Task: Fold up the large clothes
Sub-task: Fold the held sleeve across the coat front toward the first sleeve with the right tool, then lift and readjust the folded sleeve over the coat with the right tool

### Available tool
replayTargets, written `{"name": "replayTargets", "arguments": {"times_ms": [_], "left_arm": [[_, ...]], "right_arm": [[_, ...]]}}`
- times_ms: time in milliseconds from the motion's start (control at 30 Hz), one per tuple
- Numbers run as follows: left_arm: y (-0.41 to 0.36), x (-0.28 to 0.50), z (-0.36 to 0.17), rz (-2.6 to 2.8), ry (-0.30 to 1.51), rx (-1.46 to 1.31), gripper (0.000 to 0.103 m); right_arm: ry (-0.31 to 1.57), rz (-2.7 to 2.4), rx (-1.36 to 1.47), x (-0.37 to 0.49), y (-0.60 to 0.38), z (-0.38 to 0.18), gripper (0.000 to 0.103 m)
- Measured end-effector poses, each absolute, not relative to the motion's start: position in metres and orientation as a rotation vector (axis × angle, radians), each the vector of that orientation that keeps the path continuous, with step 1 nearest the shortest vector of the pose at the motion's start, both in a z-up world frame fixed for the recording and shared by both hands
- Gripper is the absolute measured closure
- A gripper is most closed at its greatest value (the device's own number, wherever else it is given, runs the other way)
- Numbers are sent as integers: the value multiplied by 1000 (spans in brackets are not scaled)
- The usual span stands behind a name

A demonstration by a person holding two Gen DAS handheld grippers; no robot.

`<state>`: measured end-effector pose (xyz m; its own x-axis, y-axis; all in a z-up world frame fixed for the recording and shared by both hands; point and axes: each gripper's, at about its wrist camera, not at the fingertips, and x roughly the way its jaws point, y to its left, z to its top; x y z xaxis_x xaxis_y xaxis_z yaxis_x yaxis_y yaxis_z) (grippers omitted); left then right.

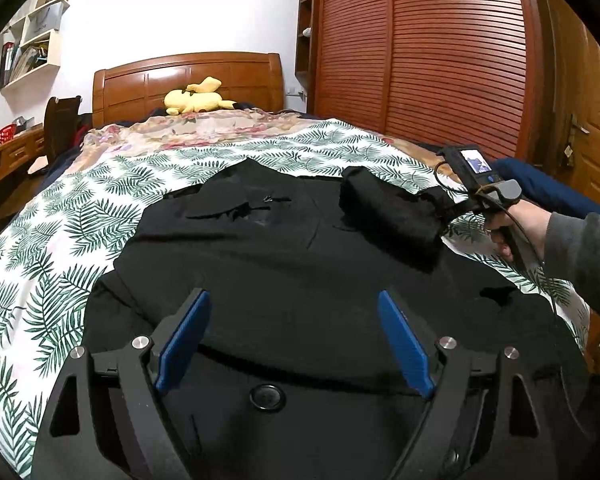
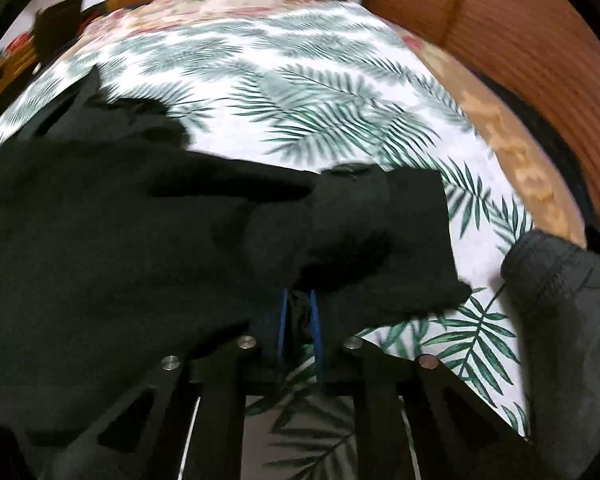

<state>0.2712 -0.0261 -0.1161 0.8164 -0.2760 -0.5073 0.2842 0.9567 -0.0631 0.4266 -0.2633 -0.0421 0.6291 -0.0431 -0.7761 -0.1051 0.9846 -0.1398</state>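
1. Bed (image 1: 60,208): carries a leaf-print cover, with a wooden headboard and a yellow plush toy (image 1: 196,98) at the far end. It serves as the folding surface.
2. Black garment (image 1: 284,248): lies spread over the middle of the bed, body flat, collar toward the headboard. Its near hem lies under the left gripper.
3. Sleeve (image 1: 392,208): raised off the cover at the garment's right side and carried in over the body. The right wrist view shows its cuff (image 2: 380,240) bunched above the blue pads.
4. Right gripper (image 2: 300,320): fingers drawn together and clamped on the sleeve cloth near the cuff. A hand (image 1: 516,228) holds its handle at the bed's right edge.
5. Left gripper (image 1: 296,344): fingers wide apart, holding nothing, above the near hem.
6. Judgement on the step in hand: the sleeve should be laid straight across the chest and kept taut so no crease forms at the shoulder. The bunched cuff may drop twisted, so it should be flattened before release.
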Motion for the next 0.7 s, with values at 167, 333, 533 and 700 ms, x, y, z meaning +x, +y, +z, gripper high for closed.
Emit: {"name": "replayTargets", "arguments": {"times_ms": [167, 333, 533, 700], "left_arm": [[-26, 271, -115, -298, 536, 23, 17], [-23, 268, -117, -282, 535, 39, 17], [-9, 259, -113, -261, 526, 27, 17], [4, 248, -109, -227, 513, 44, 17]], "right_arm": [[815, 98, -189, 398, -242, -26, 95], [714, 181, -172, 360, -222, 15, 96], [577, 303, -201, 296, -192, 64, 96], [506, 392, -245, 244, -164, 82, 96]]}}
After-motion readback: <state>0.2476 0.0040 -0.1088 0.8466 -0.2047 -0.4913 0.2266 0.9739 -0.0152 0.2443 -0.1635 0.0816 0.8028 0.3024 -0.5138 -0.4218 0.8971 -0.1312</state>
